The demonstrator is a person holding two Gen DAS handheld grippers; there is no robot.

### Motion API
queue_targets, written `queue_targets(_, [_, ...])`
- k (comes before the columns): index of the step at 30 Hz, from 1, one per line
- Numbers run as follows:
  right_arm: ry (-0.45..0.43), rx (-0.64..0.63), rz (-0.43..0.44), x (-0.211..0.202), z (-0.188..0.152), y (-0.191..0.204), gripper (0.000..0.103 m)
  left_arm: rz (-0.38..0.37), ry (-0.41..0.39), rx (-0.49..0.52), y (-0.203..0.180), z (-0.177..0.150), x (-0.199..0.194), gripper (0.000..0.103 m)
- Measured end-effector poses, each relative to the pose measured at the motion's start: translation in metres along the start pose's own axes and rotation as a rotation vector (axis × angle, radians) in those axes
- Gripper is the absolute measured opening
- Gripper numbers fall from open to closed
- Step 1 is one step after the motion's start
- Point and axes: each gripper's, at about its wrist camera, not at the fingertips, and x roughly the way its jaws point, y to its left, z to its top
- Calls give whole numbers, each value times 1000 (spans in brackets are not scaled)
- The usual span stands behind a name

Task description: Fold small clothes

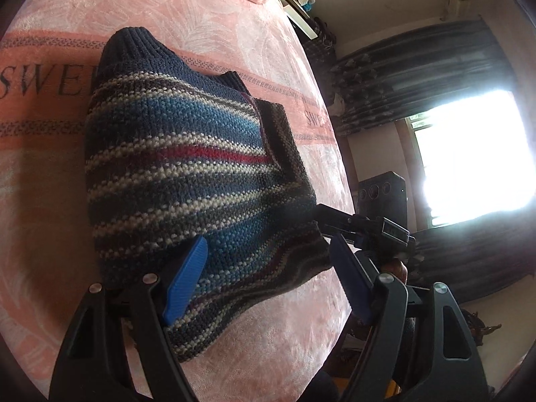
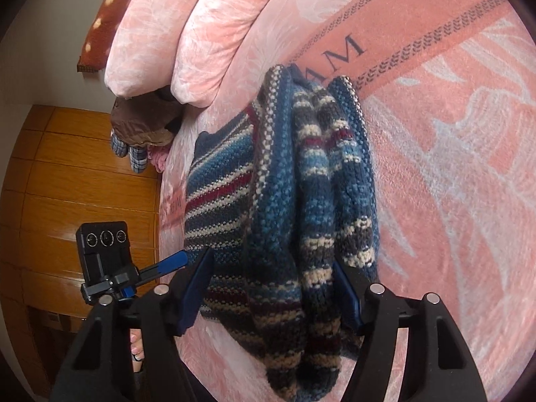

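A striped knit sweater [image 1: 174,167] in blue, grey, cream and red lies folded on the pink bed blanket [image 1: 234,33]. My left gripper [image 1: 268,278] is open over its near edge. Its left blue pad [image 1: 186,278] rests against the knit, and its right pad [image 1: 351,278] is off the sweater's edge. In the right wrist view a thick bunched fold of the sweater [image 2: 301,201] fills the gap of my right gripper [image 2: 273,293], whose jaws stand wide apart, the pads beside the fabric. The right gripper [image 1: 365,227] also shows at the sweater's right corner in the left wrist view.
Pink pillows [image 2: 187,33] lie at the head of the bed, with a brown garment [image 2: 144,124] beside them. The bed edge drops to a wooden floor [image 2: 83,184]. Dark curtains [image 1: 418,67] and a bright window [image 1: 469,154] are off the bed's side. A hand [image 2: 137,348] holds the left gripper.
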Motion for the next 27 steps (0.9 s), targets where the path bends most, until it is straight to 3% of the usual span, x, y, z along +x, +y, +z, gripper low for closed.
queue_targets(4, [21,-16,-34,11,23,3,56,-33,-4,-11,6,5,4,74])
queue_targets(5, [15,-24,-46,11,28,4,45,-38,-2,-15,7,6,6,74])
queue_targets(6, [14,-32,-60,12,32,5,26,-40,0,-18,8,7,8,74])
queue_targets(9, [-28,-71,-96,-1,30,4,19,-52,1,-19,9,7,9,73])
queue_targets(14, [-75,-9,-84,-21,23,-35,18,-84,33,-4,-1,4,21,68])
queue_targets(20, [-69,-13,-79,-12,26,-30,19,-82,61,17,-4,-1,33,67])
queue_targets(22, [-49,-12,-96,-8,28,-36,23,-52,83,-20,9,1,44,55])
queue_targets(24, [-62,-26,-89,-17,31,-29,34,-55,94,-42,12,1,47,55])
queue_targets(27, [-177,-70,-94,-38,49,-8,42,-125,81,-26,-2,3,37,63])
